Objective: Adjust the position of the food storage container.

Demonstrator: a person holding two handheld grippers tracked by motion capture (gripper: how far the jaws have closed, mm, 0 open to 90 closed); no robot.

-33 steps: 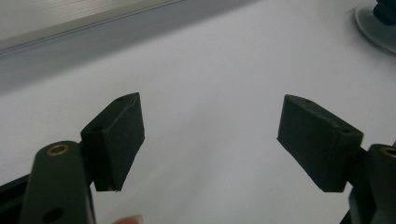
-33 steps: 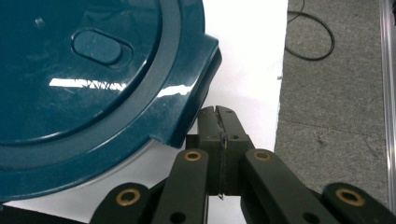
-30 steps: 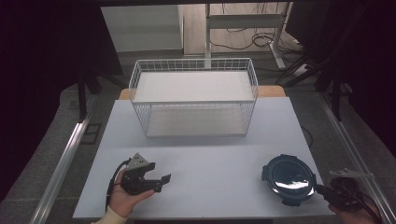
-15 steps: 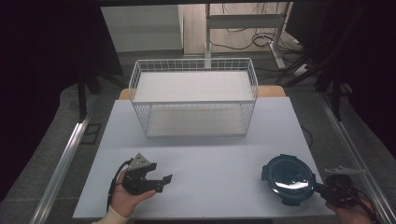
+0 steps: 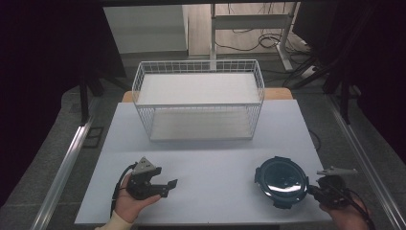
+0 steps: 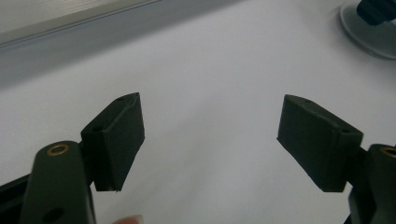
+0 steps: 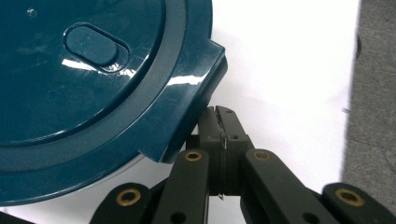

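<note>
A: High view first. What's changed?

B: Right gripper point(image 5: 313, 190) at lower right has slid left across the frame since the earlier shots. Its tip now sits at the right edge of the teal lid point(image 5: 281, 180). Left gripper point(image 5: 170, 186) at lower left hasn't shifted. Lid hasn't moved either, flat on the white table point(image 5: 206, 158), lower right, well apart from the wire basket point(image 5: 198, 103) at upper centre.

A: Meaning?

B: My read: the right hand is closing in on the lid, probably to nudge or get under its rim. No grip yet. Basket looks empty, so nothing's delivered.

A: Lid's axis?

B: Round, so no real long axis. Top face looks up. Small tabs stick out around the rim.

A: Left gripper view?

B: Left gripper point(image 6: 210, 135) jaws stand apart, nothing between them, just bare table point(image 6: 210, 70). A sliver of the lid point(image 6: 373, 23) in the upper right corner, far off.

A: Right gripper view?

B: Right gripper point(image 7: 221, 116) jaws are pressed together, nothing clamped. Tips at lower centre sit just beside a rim tab of the lid point(image 7: 93, 93), at or under its edge; can't tell if touching. Lid spreads over upper left. The oval pad on its top has its long side running upper left to lower right of the frame.

A: Risk?

B: Closed tips could push the lid sideways.
</note>
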